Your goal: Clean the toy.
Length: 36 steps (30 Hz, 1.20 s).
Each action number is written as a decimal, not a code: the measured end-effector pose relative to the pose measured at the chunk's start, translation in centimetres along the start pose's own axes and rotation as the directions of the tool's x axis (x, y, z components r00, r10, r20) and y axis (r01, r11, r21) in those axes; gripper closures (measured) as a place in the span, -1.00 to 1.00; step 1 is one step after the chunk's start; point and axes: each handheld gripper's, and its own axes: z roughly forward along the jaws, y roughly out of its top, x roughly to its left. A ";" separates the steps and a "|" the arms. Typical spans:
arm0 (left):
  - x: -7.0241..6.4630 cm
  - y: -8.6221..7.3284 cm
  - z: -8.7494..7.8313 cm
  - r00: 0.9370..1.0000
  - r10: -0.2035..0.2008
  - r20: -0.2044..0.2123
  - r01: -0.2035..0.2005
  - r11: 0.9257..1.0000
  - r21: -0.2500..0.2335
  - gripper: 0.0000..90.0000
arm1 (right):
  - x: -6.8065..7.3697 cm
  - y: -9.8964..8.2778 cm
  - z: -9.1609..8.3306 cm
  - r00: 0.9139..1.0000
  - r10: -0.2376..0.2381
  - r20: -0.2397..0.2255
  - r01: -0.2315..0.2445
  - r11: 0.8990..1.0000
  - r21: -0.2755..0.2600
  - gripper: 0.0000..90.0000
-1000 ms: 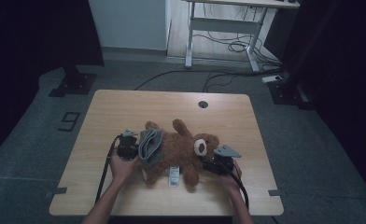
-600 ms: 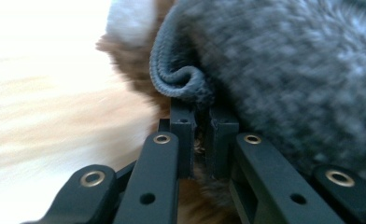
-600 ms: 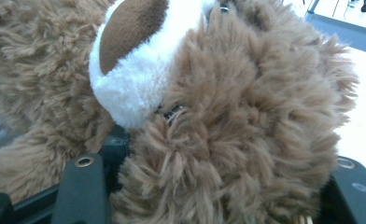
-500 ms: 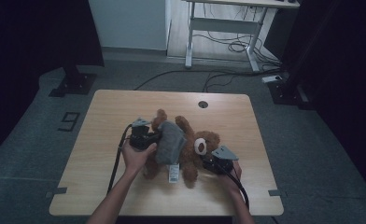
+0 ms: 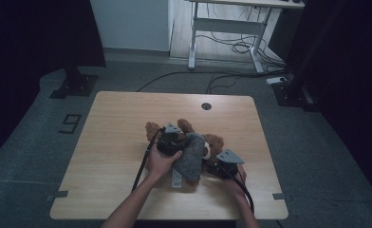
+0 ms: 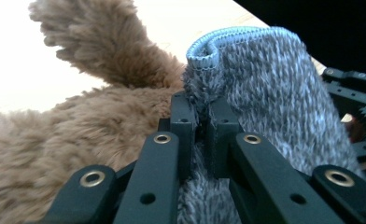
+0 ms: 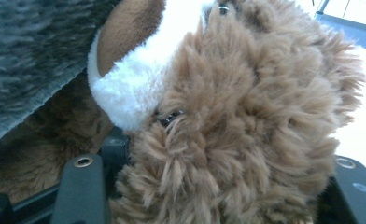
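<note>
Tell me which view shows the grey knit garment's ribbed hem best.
The left gripper view: the left tool pinches the grey knit garment just below its curled ribbed hem. The high view shows it small, draped over the teddy bear. The right gripper view catches a blurred grey corner.

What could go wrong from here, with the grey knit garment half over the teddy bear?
1. The left gripper pinches only the hem of the grey knit garment; the thin fold could slip out when pulled.
2. The right gripper holds the teddy bear by soft head fur, so the bear might twist or slide.
3. The garment already lies against the bear's head and could snag there.
</note>
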 end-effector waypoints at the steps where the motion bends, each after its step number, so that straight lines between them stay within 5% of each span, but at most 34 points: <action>1: 0.1 -0.1 -0.2 1.000 0.000 0.000 0.000 1.000 0.000 0.84 | 0.0 0.0 0.0 1.000 0.002 -0.002 -0.002 1.000 0.001 -0.18; 12: 2.9 -1.6 -3.4 0.999 -0.039 -0.037 0.038 0.999 -0.026 0.84 | 0.0 -0.2 -0.4 1.000 0.003 -0.018 -0.003 1.000 -0.001 -0.19; 20: 6.1 -3.7 -5.6 0.988 -0.114 -0.109 0.113 0.993 -0.015 0.84 | 0.1 -0.3 -0.6 1.000 0.000 -0.021 0.000 1.000 -0.007 -0.19; 26: 7.5 -5.4 -6.5 0.981 -0.169 -0.098 0.168 0.986 -0.019 0.83 | 0.5 -0.5 -0.8 0.999 -0.038 -0.006 0.038 0.999 -0.017 -0.18; 32: 6.5 -3.9 -7.6 0.985 -0.158 -0.069 0.153 0.986 -0.069 0.84 | 0.6 -0.6 -0.8 0.999 -0.047 -0.003 0.047 0.999 -0.021 -0.18; 36: 4.2 -1.7 -7.3 0.993 -0.116 -0.015 0.114 0.989 -0.096 0.84 | 0.6 -0.6 -0.8 0.999 -0.053 0.000 0.053 0.998 -0.023 -0.18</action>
